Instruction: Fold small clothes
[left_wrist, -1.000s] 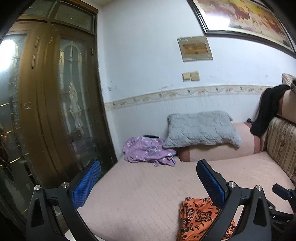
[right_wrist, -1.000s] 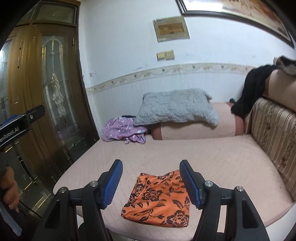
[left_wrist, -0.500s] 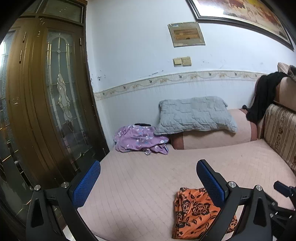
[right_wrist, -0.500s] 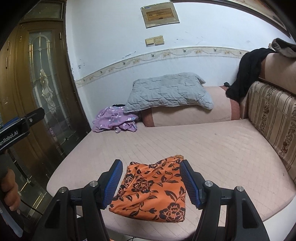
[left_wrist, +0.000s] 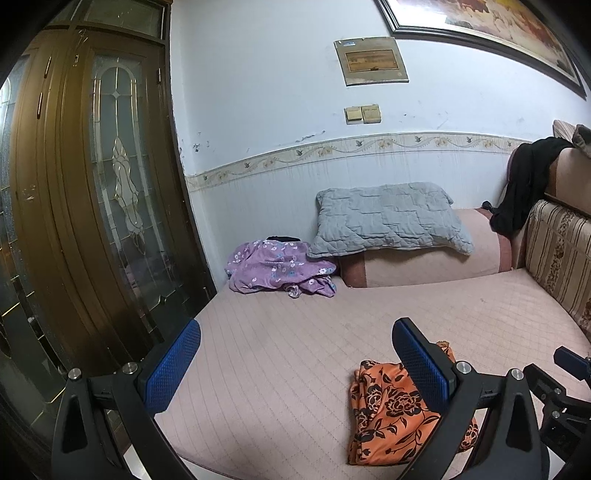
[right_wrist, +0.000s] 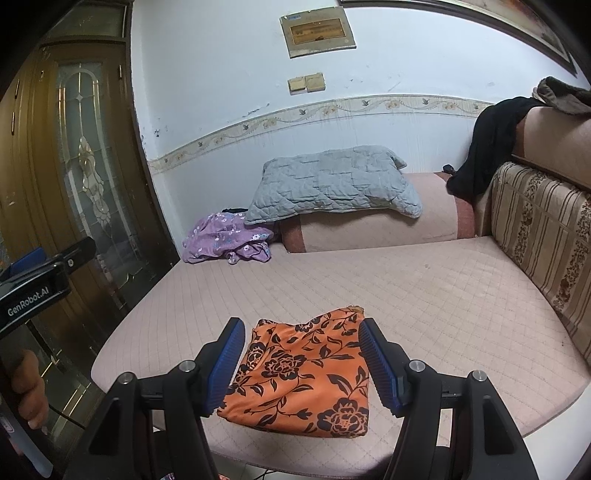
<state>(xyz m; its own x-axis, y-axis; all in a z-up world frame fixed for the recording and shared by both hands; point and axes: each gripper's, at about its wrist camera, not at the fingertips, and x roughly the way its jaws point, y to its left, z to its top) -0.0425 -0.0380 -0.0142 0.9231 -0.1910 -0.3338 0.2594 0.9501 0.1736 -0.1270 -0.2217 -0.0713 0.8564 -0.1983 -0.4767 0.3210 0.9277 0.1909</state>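
Observation:
An orange garment with black flowers lies folded flat near the front edge of the pink sofa seat. My right gripper is open above it, a blue pad on each side, touching nothing. In the left wrist view the garment lies at the lower right, partly behind the right finger. My left gripper is open wide and empty, to the garment's left. A crumpled purple flowered garment lies at the seat's far left corner, also in the right wrist view.
A grey quilted pillow rests on the far armrest. A black garment hangs over the striped backrest at the right. A brown glass door stands close on the left. The seat's front edge is just below the grippers.
Both grippers have tilted down and moved closer over the sofa. The orange garment now shows larger and lower between the right pads. Both stay open.

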